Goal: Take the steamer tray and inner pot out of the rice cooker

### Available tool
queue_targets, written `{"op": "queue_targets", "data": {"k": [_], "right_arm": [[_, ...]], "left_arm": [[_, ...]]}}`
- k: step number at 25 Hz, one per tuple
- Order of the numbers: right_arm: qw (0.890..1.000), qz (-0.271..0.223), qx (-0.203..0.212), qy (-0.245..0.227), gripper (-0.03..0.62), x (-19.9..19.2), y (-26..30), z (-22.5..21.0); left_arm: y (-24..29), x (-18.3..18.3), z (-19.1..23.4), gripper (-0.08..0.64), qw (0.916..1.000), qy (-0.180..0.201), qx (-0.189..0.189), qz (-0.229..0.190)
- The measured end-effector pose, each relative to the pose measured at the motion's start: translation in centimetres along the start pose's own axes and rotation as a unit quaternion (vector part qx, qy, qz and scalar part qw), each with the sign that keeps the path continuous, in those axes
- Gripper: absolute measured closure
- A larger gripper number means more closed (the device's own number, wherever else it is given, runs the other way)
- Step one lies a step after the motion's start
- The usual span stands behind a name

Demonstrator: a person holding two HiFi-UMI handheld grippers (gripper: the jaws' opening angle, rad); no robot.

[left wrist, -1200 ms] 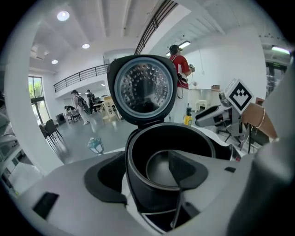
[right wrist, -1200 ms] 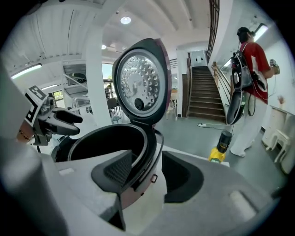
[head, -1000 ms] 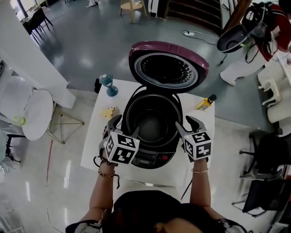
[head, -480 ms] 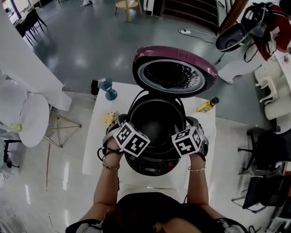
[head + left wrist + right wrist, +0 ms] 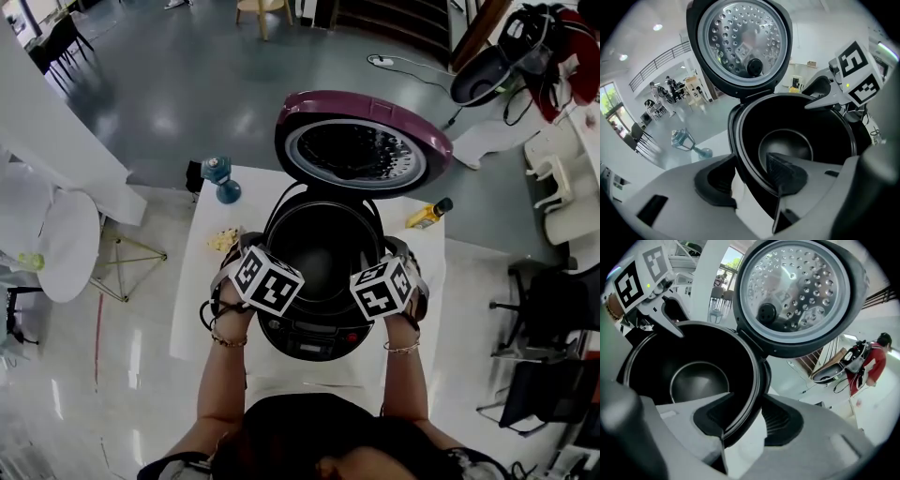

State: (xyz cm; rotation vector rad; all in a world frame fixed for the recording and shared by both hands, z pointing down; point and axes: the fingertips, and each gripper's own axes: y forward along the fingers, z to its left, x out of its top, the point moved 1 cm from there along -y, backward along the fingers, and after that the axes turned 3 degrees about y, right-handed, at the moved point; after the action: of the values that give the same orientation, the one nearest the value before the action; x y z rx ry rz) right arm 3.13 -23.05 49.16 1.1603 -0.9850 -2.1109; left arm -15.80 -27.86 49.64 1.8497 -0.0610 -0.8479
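The rice cooker (image 5: 323,336) stands on a white table (image 5: 199,305) with its purple lid (image 5: 361,155) swung up. The dark inner pot (image 5: 323,248) sits inside, its bare bottom (image 5: 785,147) showing; I see no steamer tray. My left gripper (image 5: 750,178) straddles the pot's left rim, one pad inside and one outside; its jaws have just been closing and now press on the rim. My right gripper (image 5: 747,420) is shut on the right rim the same way. In the head view the left gripper (image 5: 249,251) and right gripper (image 5: 399,251) flank the pot.
On the table's back corners stand a teal ornament (image 5: 221,176) and a yellow bottle (image 5: 427,214); a small yellow thing (image 5: 223,239) lies near my left gripper. A round white table (image 5: 66,246) stands on the left, dark chairs (image 5: 553,319) on the right.
Both grippers have come forward and down from in front of the cooker onto the pot's rim, rolling as they went. The left jaws have narrowed onto the rim.
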Motion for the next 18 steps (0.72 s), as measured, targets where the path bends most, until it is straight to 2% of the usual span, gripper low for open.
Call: {"op": "queue_targets", "data": {"k": [2,5,8,11,13,16,18], "right_arm": [[1.0,-0.014,0.005,0.004,0.456,0.5,-0.6,-0.1],[0.998,-0.042,0.016,0.032,0.466,1.1,-1.6,-0.5],[0.993,-0.075,0.026,0.083,0.484,1.6,-2.4,-1.0],[0.983,-0.116,0.042,0.139,0.506,1.7,-2.5,-1.6],[0.967,-0.147,0.069,0.197,0.521,1.6,-2.4,-2.0],[0.929,-0.186,0.129,0.294,0.542,1.5,-2.5,-2.4],[0.903,-0.201,0.168,0.34,0.55,1.7,-2.5,-2.5]], "left_arm": [[-0.1,0.1,-0.1,0.361,1.0,-0.005,-0.002,-0.001],[-0.3,0.2,0.0,0.376,0.9999,-0.011,-0.002,-0.003],[-0.8,0.2,0.3,0.383,0.9997,-0.021,-0.008,-0.011],[-1.2,0.4,0.4,0.397,0.9983,-0.044,-0.028,-0.026],[-1.3,0.4,0.4,0.4,0.9972,-0.055,-0.039,-0.032],[-1.5,0.4,0.5,0.4,0.995,-0.073,-0.055,-0.041],[-1.6,0.5,0.6,0.4,0.9936,-0.081,-0.064,-0.047]]}}
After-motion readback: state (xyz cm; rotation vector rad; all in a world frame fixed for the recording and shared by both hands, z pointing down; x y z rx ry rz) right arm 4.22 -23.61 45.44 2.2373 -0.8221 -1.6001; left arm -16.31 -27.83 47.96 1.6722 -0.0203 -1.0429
